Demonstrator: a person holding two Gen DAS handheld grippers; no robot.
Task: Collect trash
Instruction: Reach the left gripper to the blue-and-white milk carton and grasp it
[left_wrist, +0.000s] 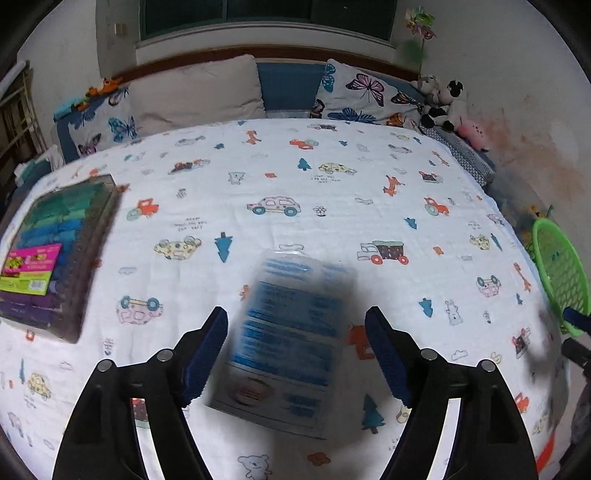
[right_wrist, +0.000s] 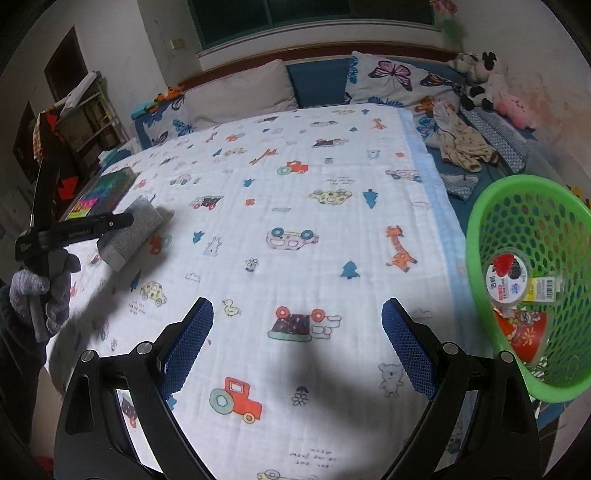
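1. The left tool (left_wrist: 295, 350) stands wide, with a blurred blue-and-white packet (left_wrist: 288, 347) in the gap between its blue pads (left_wrist: 207, 354). The pads do not appear to press on it, and whether it hangs in the air or lies on the bed (left_wrist: 332, 229) cannot be told. The likely fault: the packet lands on the bedspread well short of the green basket (right_wrist: 524, 280), because the tool is spread with nothing pinching it.

2. The right tool (right_wrist: 295, 350) is also wide apart and has hold of nothing; the green basket stands just to its right, at the bed's edge. It already holds a round lidded cup (right_wrist: 511, 278) and a red wrapper (right_wrist: 524, 332). A careless sweep of this tool could knock the light basket off the bed's edge and spill them.

3. Far from the basket, at the opposite side of the bed, lies a boxed set of coloured blocks (left_wrist: 55, 251). It looks like a possession, not trash; taking it by mistake is a risk.

4. In the right wrist view the gloved hand (right_wrist: 40, 295) carrying the left tool is near a grey block (right_wrist: 129, 236), far from the basket. I cannot tell if that is the same packet.
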